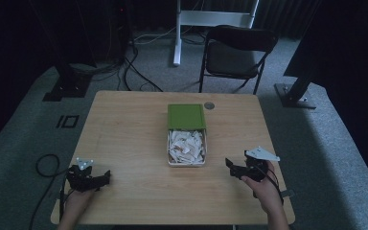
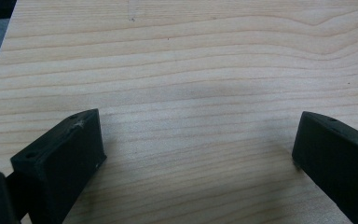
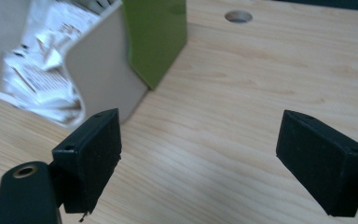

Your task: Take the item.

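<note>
Wooden table point(image 1: 124, 139) carries a white box point(image 1: 186, 163) near its middle, full of white paper packets point(image 1: 186, 146), with a green lid point(image 1: 186, 116) lying flat just behind it, touching its far edge. Left gripper point(image 1: 106, 176) sits low over bare wood near the front left edge, jaws wide apart, nothing between them. Right gripper point(image 1: 229, 165) hovers just right of the box's front corner, jaws spread, empty too. Right gripper view: box wall point(image 3: 98, 70) and lid point(image 3: 156, 37) close ahead on the left, round hole point(image 3: 238, 17) in the tabletop beyond.
</note>
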`<state>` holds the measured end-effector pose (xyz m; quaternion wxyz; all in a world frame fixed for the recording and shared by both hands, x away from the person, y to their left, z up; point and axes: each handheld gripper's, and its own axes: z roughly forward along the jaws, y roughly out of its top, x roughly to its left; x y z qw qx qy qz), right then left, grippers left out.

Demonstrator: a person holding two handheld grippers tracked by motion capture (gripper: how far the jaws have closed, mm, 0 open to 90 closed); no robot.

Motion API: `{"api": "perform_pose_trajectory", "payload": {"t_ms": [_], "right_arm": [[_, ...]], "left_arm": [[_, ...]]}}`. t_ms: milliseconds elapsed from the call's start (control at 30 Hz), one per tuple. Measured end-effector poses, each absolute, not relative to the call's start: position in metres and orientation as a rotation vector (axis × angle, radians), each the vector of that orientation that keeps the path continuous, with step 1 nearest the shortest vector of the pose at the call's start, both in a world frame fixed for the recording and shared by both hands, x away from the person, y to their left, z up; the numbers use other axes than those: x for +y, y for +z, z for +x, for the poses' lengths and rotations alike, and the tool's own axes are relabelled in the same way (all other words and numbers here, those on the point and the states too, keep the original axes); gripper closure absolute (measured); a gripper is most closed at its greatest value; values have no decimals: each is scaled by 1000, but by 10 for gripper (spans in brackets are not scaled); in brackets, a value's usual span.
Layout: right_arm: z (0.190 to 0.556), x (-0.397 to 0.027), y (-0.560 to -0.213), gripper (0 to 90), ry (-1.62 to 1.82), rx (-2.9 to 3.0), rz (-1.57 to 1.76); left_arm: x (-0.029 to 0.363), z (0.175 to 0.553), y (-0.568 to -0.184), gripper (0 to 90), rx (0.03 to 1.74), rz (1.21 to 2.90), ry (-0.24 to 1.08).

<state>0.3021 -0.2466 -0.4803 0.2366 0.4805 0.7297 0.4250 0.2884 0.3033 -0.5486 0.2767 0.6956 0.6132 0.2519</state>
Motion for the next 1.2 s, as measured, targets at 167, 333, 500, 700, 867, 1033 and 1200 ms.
{"api": "perform_pose_trajectory", "payload": {"t_ms": [167,333,500,700,867,1033,1200], "right_arm": [[306,-238,-470,138,1201,2003,1273],[310,-226,-463,138,1225,2017,1233],[314,-214,-457,153,1250,2040,1195],[319,-198,-450,201,1280,2070,1161],[324,-186,-446,242,1292,2090,1136],[330,-174,-444,325,1308,2103,1112],[333,-166,-445,347,1278,2137,1088]], "left_arm": [[303,288,-549,27,1647,1868,677],[303,288,-549,27,1647,1868,677],[303,288,-549,27,1647,1867,677],[303,288,-549,27,1648,1866,677],[303,288,-549,27,1648,1865,677],[303,288,-549,27,1648,1866,676],[303,288,-549,27,1648,1866,676]]}}
